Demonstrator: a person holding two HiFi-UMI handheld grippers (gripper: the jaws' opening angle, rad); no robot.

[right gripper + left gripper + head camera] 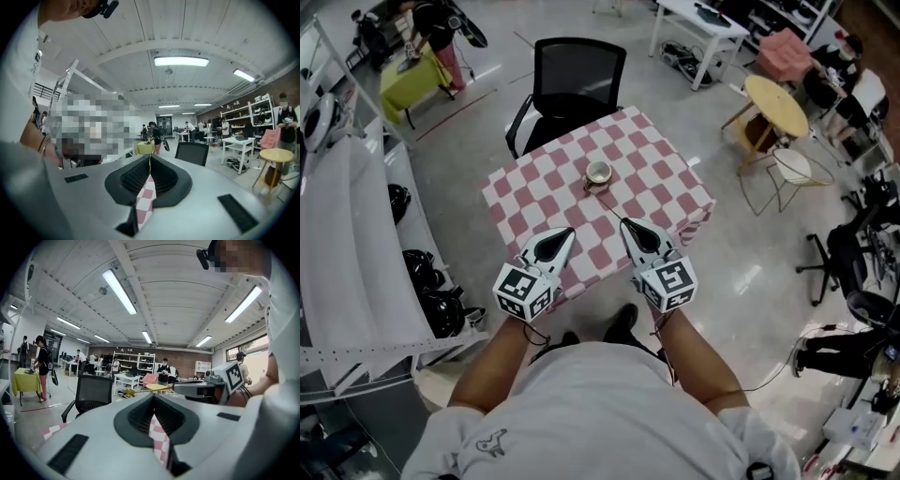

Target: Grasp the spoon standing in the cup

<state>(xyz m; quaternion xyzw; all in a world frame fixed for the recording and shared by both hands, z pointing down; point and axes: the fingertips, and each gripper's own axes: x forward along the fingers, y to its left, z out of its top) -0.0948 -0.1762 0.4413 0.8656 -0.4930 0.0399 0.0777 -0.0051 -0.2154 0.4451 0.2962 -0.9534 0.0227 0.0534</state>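
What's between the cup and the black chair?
Only bare pink-and-white checked tablecloth lies between the pale round cup and the black mesh chair, seen in the head view.

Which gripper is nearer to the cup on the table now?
Right, by a little. The right gripper has its tip over the table, short of the cup, slightly to its right; the left gripper sits farther back, to its left.

A thin golden spoon, handle end clamped in the right gripper's jaws, ends beside the upright cream cup.
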